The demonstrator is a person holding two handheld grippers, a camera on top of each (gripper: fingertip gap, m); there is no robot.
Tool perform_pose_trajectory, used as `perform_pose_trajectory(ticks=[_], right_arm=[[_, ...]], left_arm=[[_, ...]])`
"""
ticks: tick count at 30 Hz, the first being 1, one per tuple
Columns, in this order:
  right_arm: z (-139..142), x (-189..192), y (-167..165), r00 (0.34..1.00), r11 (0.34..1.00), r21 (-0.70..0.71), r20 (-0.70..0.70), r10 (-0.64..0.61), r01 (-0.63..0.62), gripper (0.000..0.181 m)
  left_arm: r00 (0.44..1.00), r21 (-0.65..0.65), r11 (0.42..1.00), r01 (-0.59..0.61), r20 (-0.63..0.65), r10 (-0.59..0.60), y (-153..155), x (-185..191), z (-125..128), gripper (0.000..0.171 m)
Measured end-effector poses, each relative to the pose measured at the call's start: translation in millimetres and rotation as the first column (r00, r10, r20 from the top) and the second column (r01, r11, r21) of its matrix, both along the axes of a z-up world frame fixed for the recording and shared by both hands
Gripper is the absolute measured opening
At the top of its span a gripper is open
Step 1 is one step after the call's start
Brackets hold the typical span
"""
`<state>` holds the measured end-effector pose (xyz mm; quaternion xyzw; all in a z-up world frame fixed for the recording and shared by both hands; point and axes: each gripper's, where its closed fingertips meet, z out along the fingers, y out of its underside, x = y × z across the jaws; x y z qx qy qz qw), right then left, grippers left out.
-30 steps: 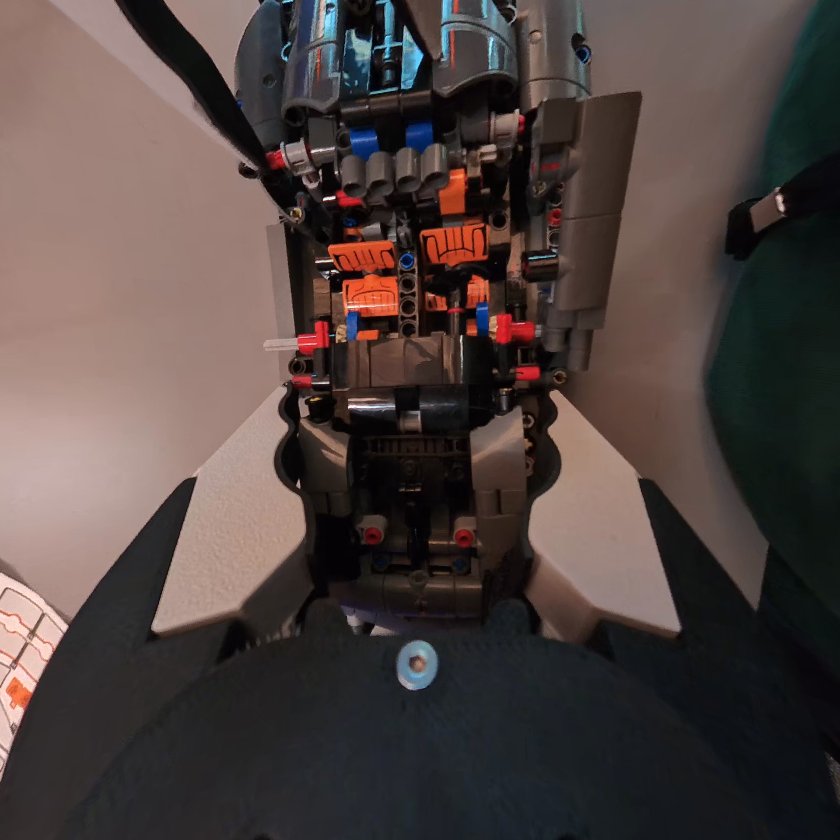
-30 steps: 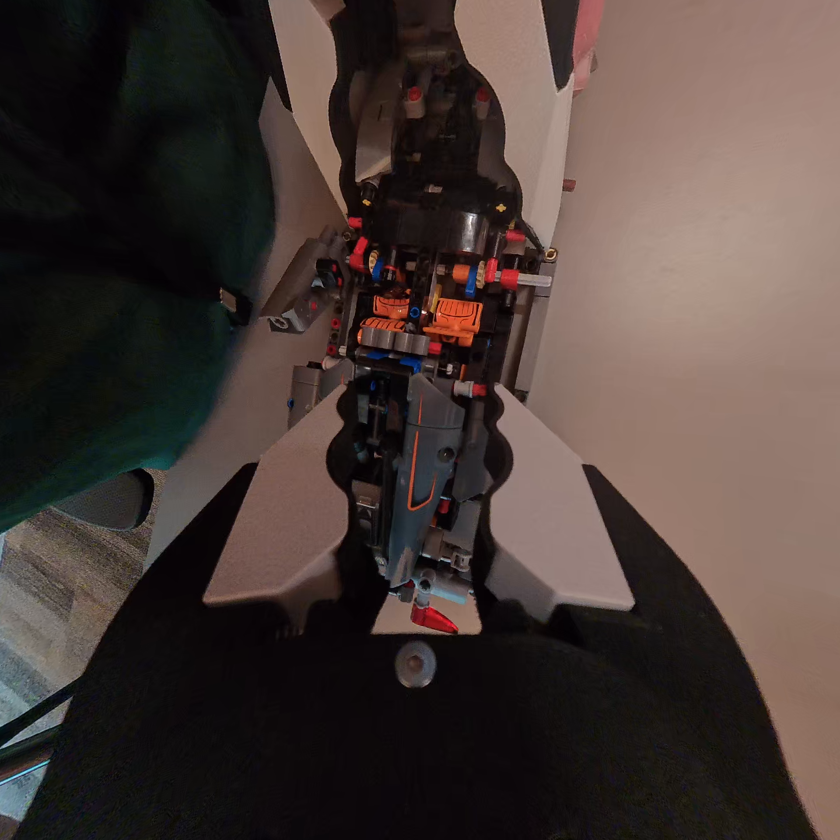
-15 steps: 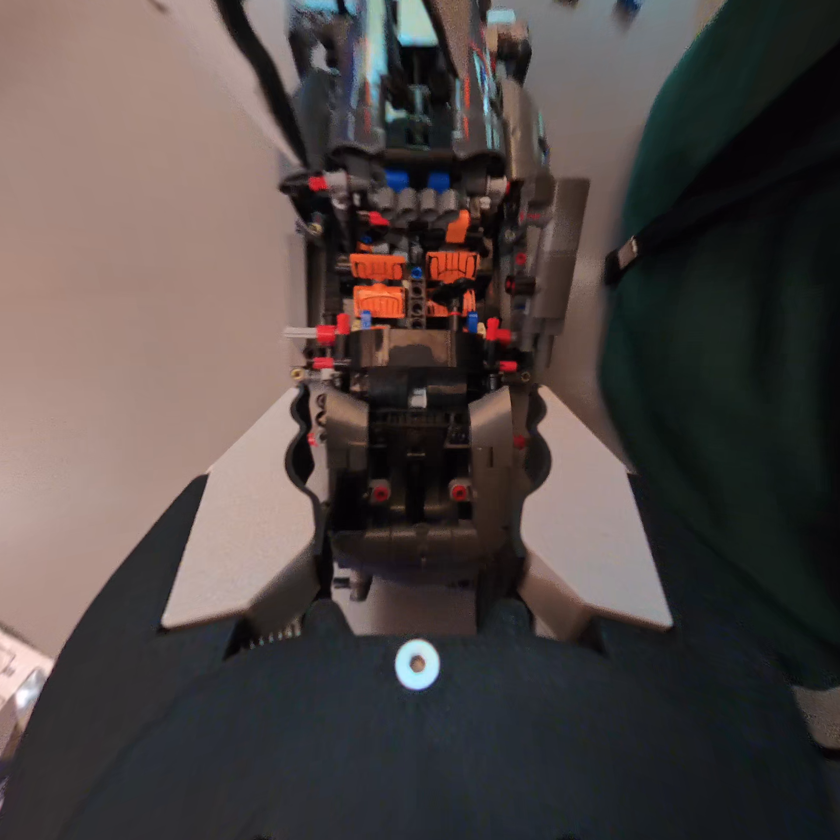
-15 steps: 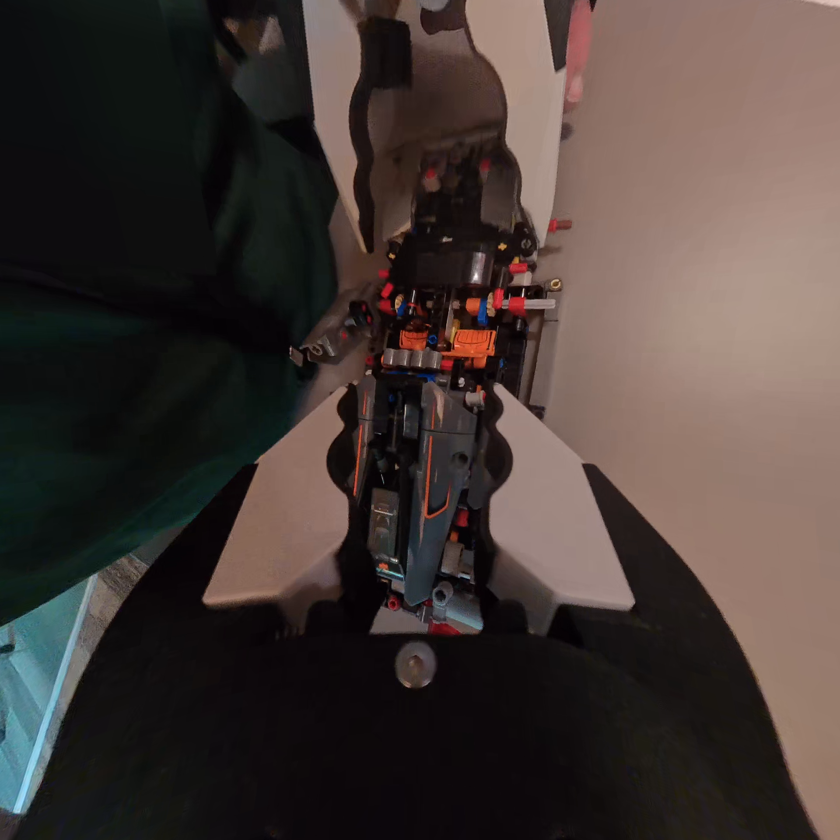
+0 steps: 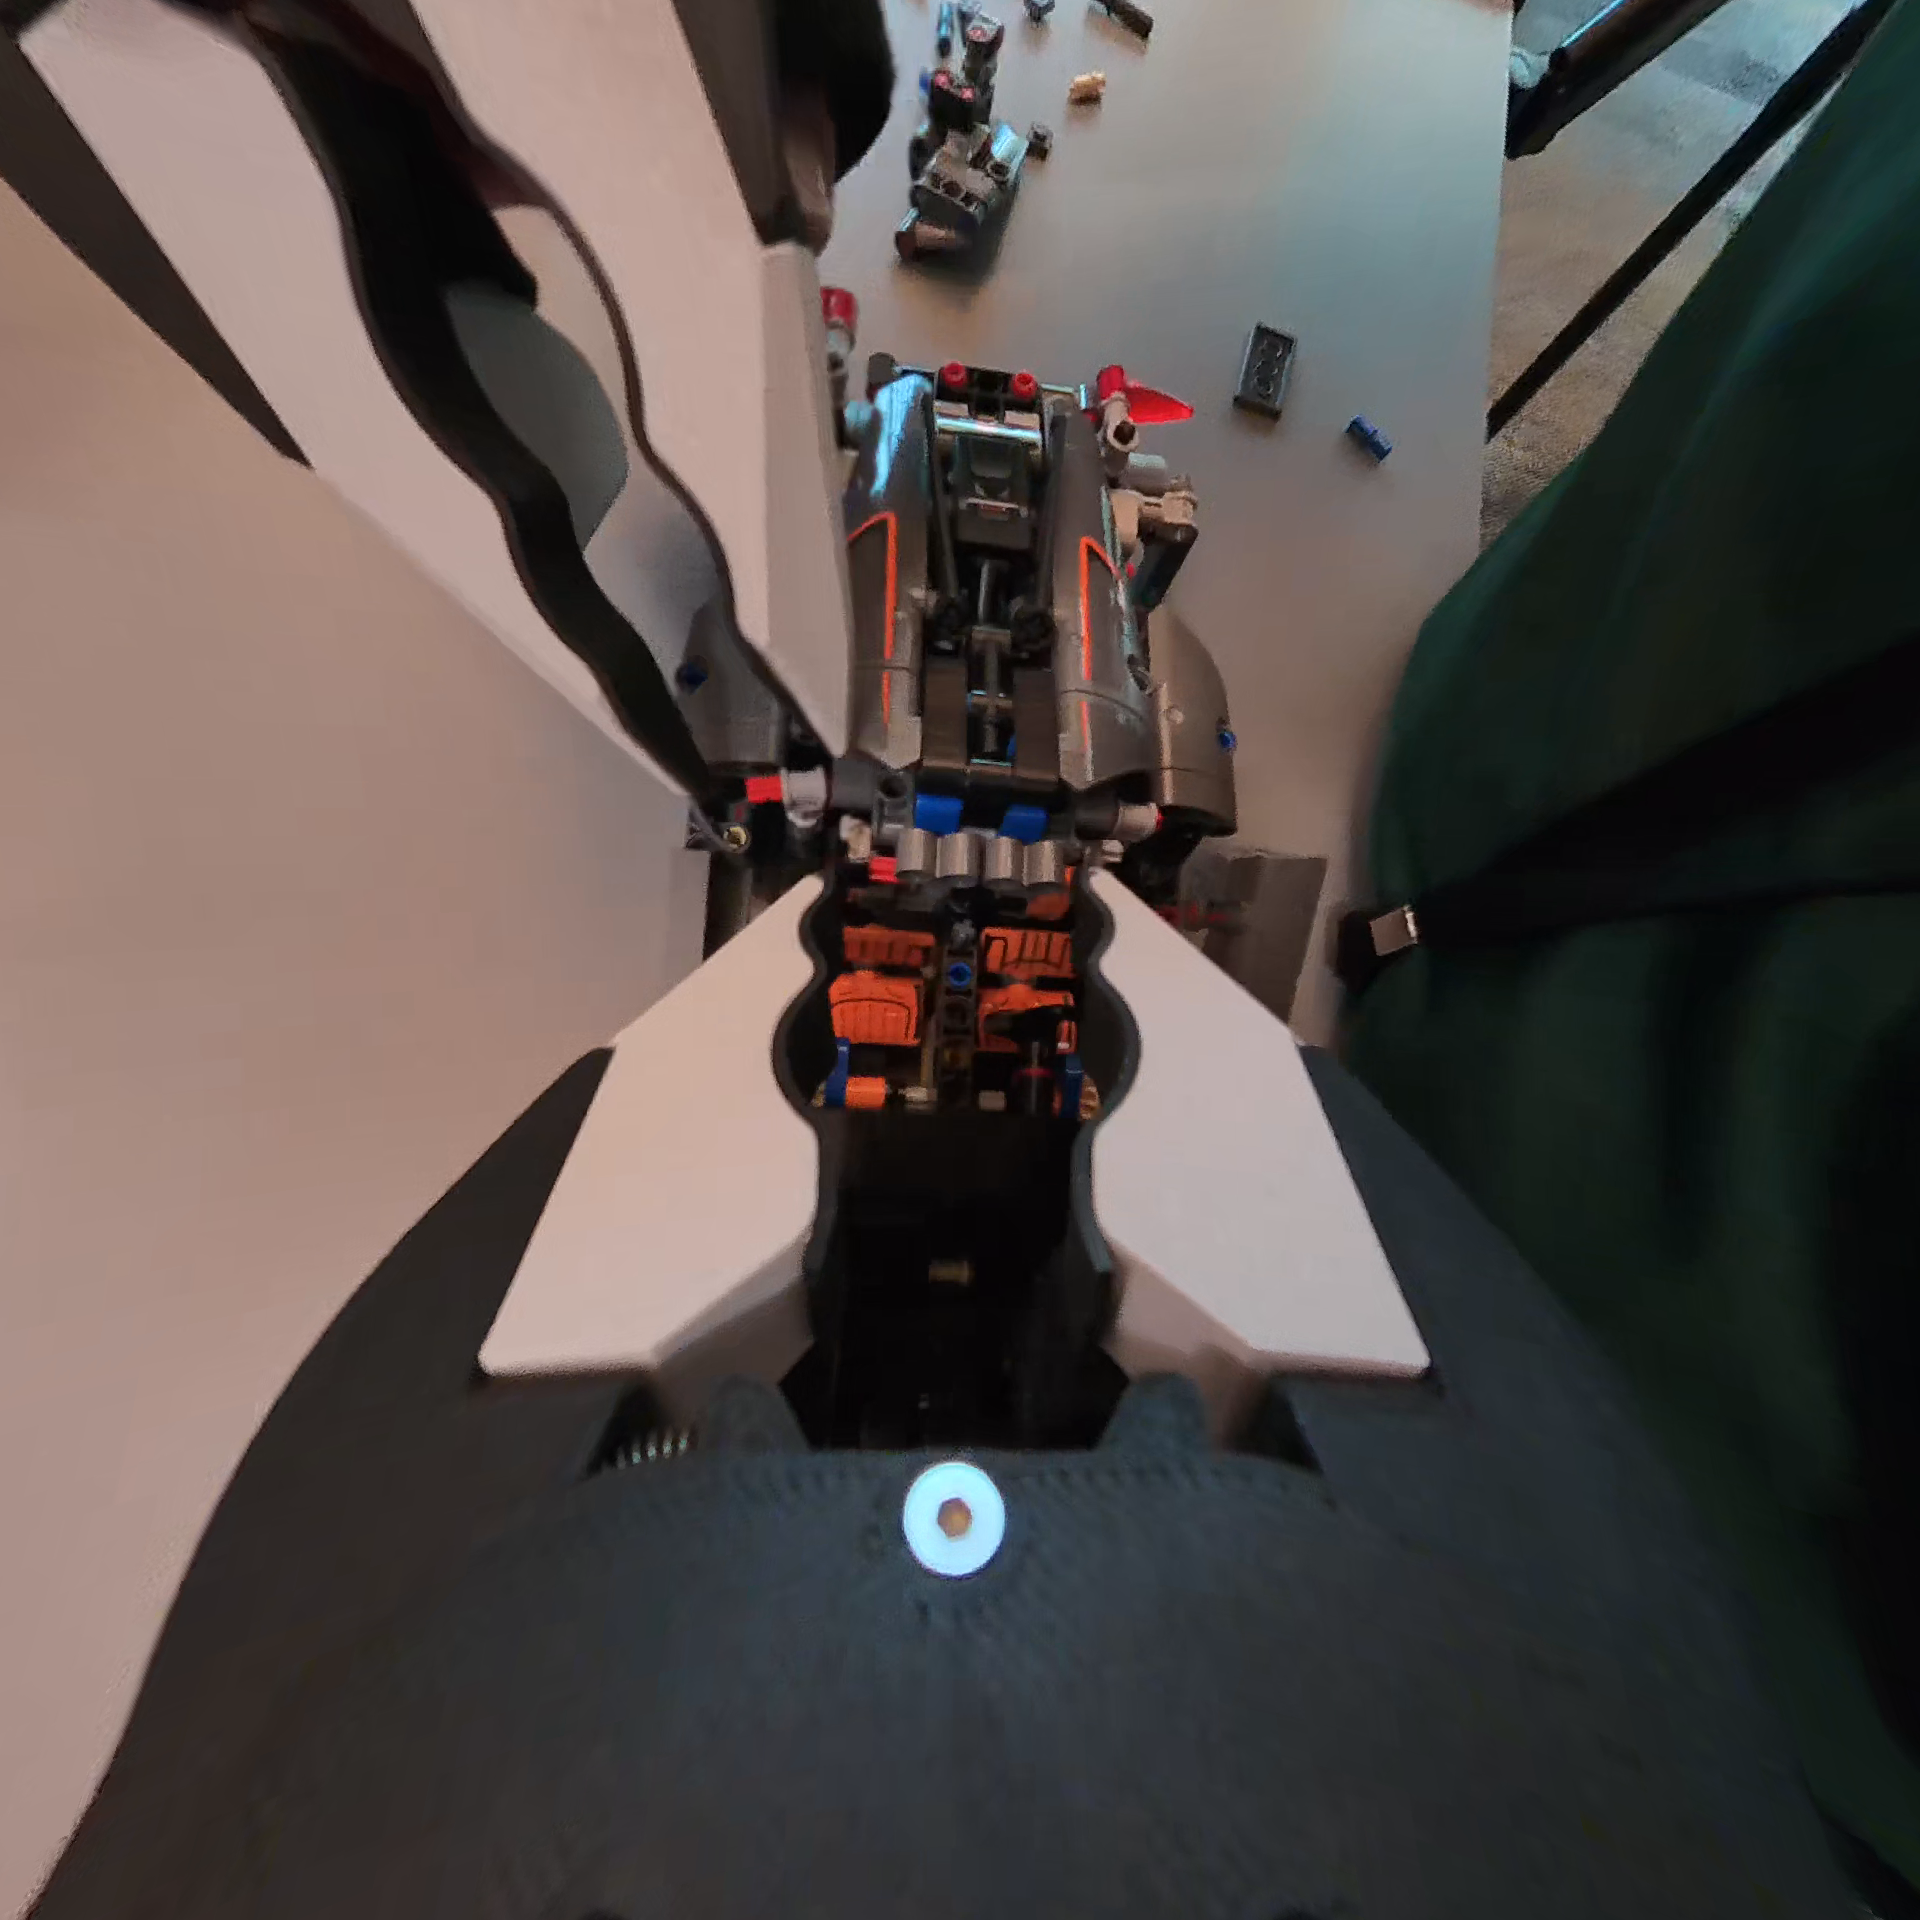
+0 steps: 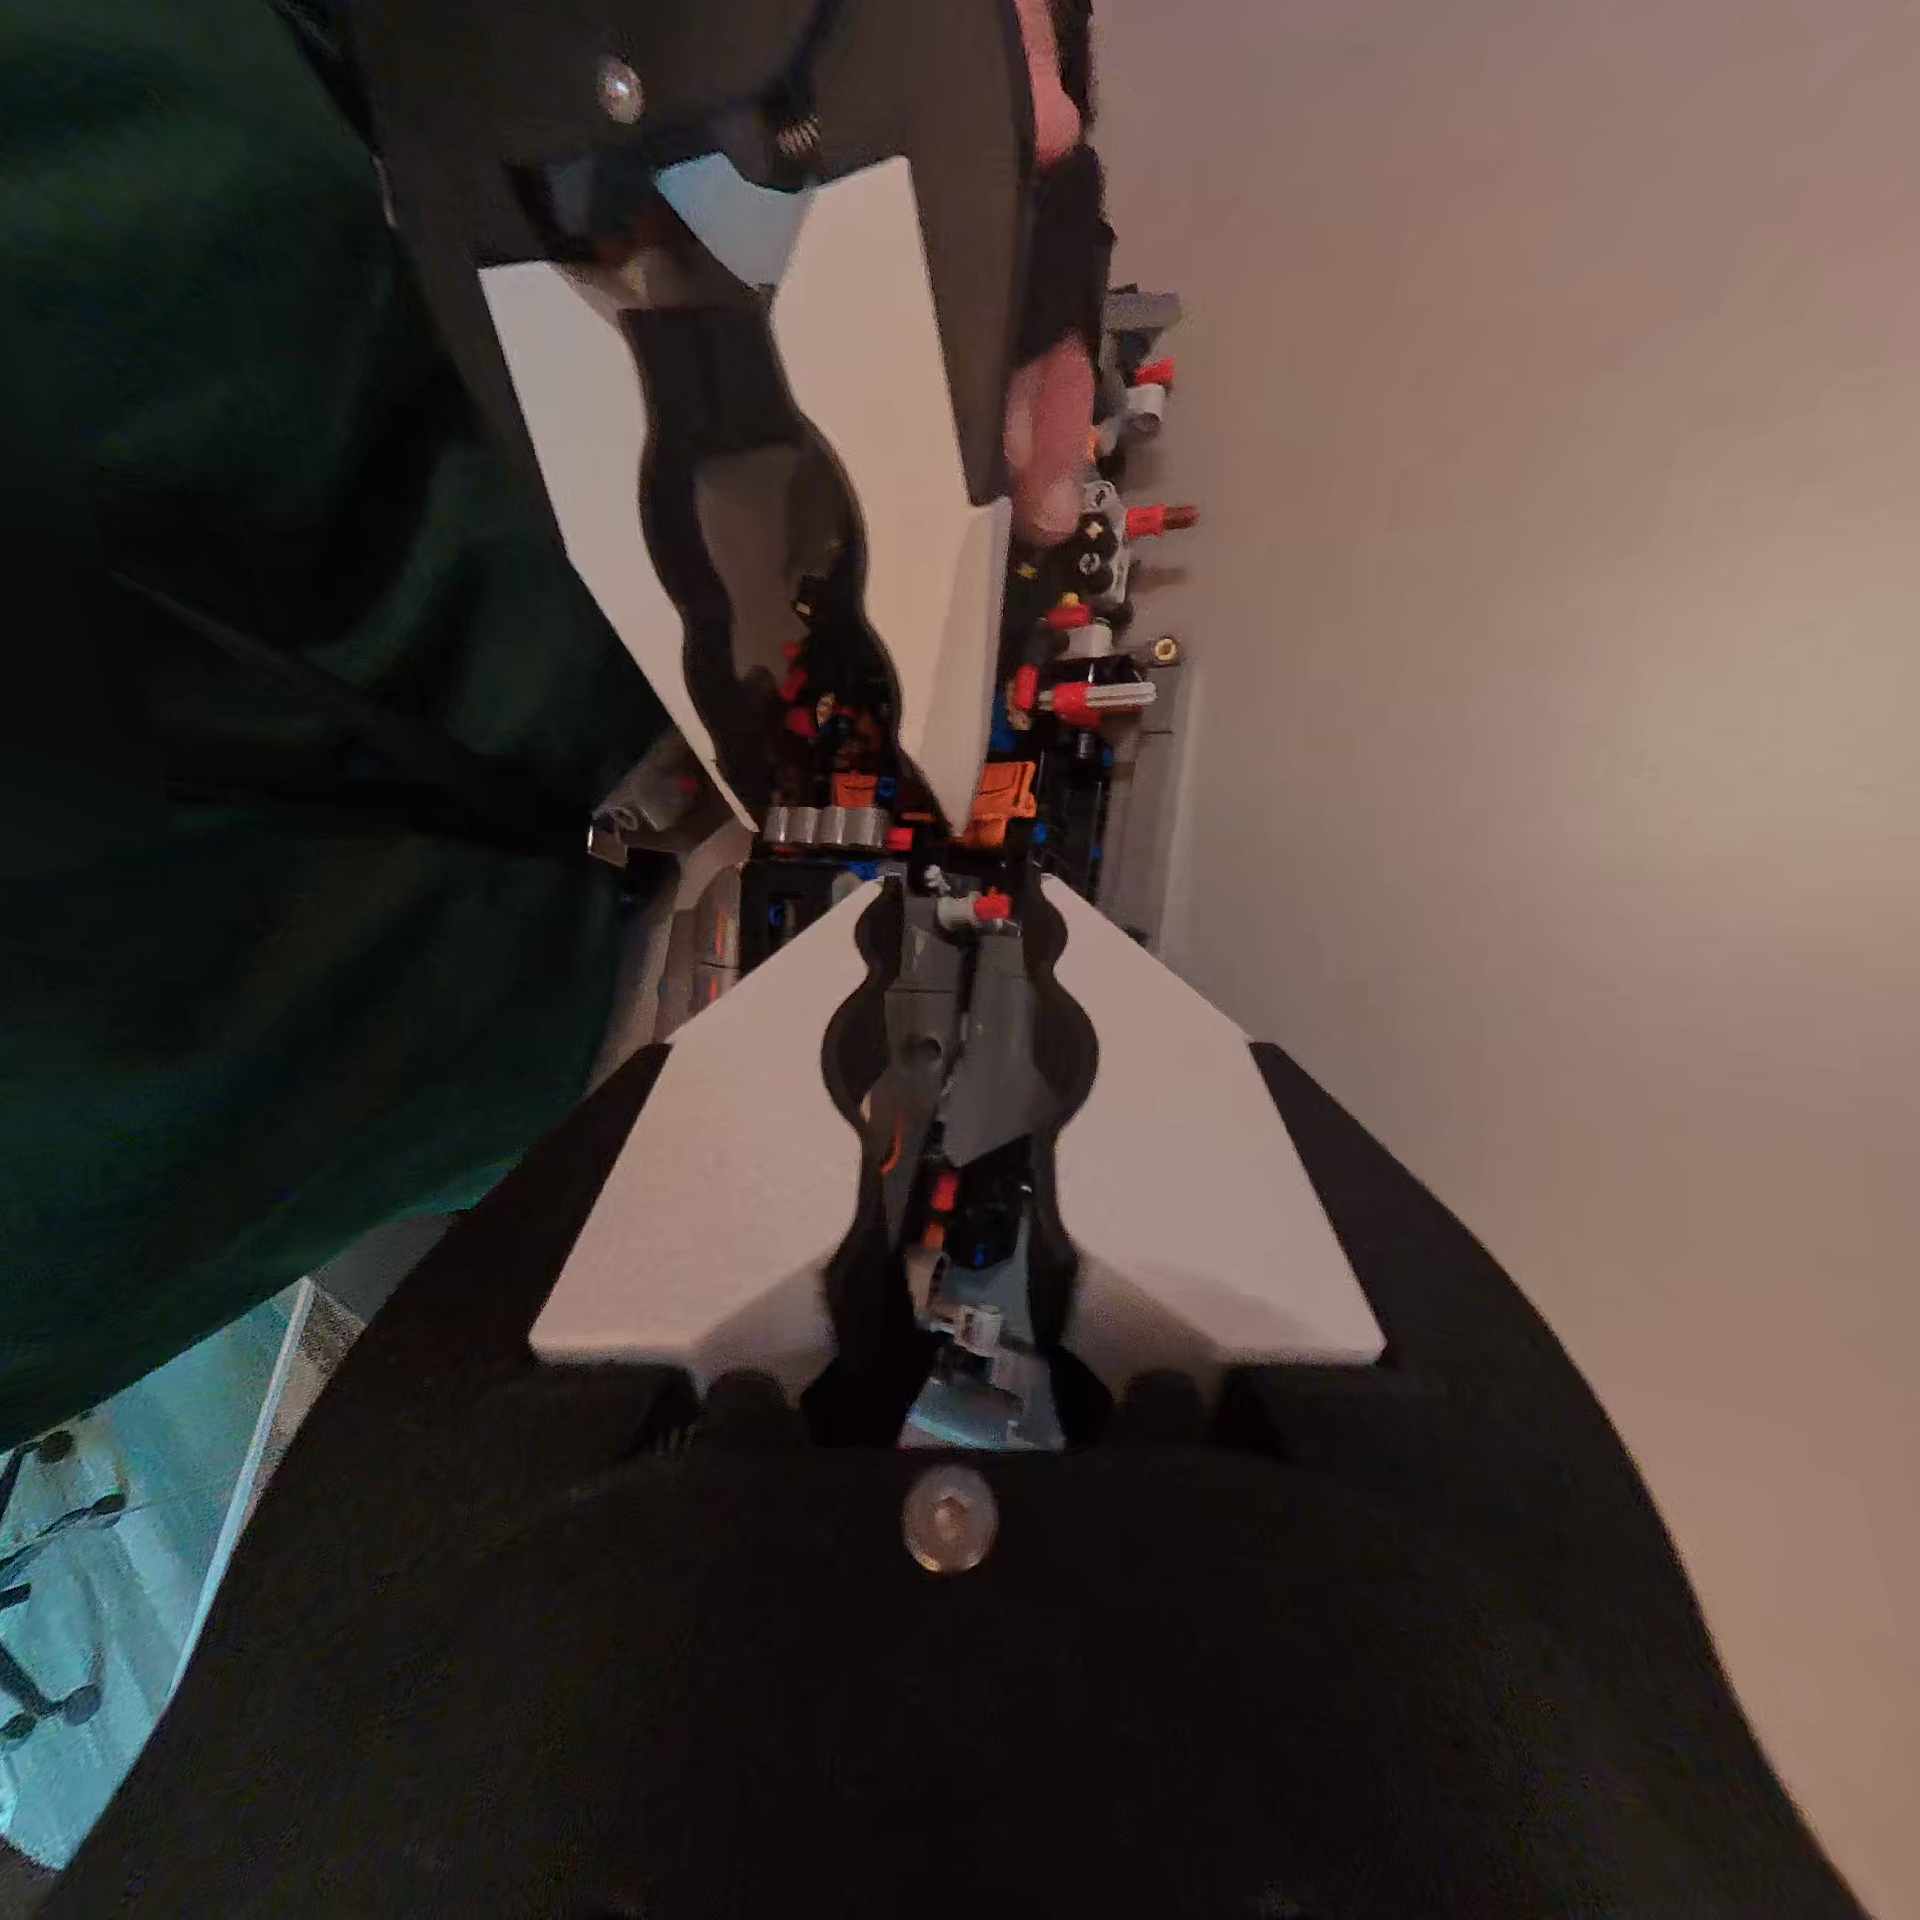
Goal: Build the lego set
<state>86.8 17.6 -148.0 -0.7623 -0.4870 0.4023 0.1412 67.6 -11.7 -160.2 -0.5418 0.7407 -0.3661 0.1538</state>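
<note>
At frame centre, your left gripper (image 5: 951, 997) and right gripper (image 6: 956, 1049) each pinched the lego model (image 5: 997, 665) between their fingers, above the worktop (image 5: 1195, 229). It looked rigid yet fragile; you should grip the frame, not the panels.

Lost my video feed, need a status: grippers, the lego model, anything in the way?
Left gripper and right gripper both shut on lego model, opposite ends. Loose pieces on table beyond. Nothing blocking.
</note>
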Motion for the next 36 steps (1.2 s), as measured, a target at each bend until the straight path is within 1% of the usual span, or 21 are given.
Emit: perform_pose_trajectory(ticks=[2, 5, 6, 12, 14, 15, 17, 22, 28, 36], right_arm=[[-2, 1, 2, 1.0, 1.0, -0.009, -0.01, 0.002, -0.002, 0.012], [-11, 4, 1, 0.999, 0.999, -0.037, 0.023, 0.022, -0.021, 0.007], [-11, 3, 0, 1.0, 0.998, -0.049, 0.008, 0.029, -0.028, 0.005], [-7, 0, -1, 0.999, 0.998, -0.041, -0.037, 0.035, -0.037, 0.005], [-6, -1, 0, 0.998, 0.998, -0.046, -0.045, 0.041, -0.043, 0.0], [-9, 0, -3, 0.998, 0.996, -0.054, -0.031, 0.064, -0.065, 0.0], [-8, -1, -11, 0.994, 0.993, -0.067, -0.046, 0.097, -0.1, 0.0], [-9, -3, -24, 0.991, 0.988, -0.09, -0.063, 0.121, -0.126, 0.0], [-8, 1, -29, 0.993, 0.992, -0.074, -0.08, 0.093, -0.099, 0.0], [-10, 4, -37, 0.988, 0.989, -0.077, -0.1, 0.116, -0.123, 0.0]], left_arm=[[1.0, -0.004, 1.0, 0.009, -0.003, -0.009, -2, 1, -1, 0.043], [1.0, -0.023, 1.0, 0.017, -0.003, -0.017, -4, 3, -1, 0.044], [1.0, -0.027, 0.999, 0.018, -0.005, -0.018, -5, 3, -1, 0.044], [0.999, -0.033, 0.999, 0.036, 0.01, -0.035, -7, 4, -1, 0.041], [0.999, -0.04, 0.998, 0.045, 0.016, -0.044, -10, 4, -1, 0.041], [0.999, -0.038, 0.998, 0.052, 0.02, -0.051, -11, 4, -1, 0.041], [0.997, -0.034, 0.997, 0.07, 0.022, -0.069, -15, 3, -1, 0.041], [0.992, -0.041, 0.992, 0.122, 0.027, -0.121, -25, 2, -1, 0.041], [0.985, -0.038, 0.984, 0.172, 0.035, -0.17, -33, 0, -1, 0.041], [0.981, -0.038, 0.981, 0.189, 0.039, -0.188, -37, 2, -1, 0.041]])
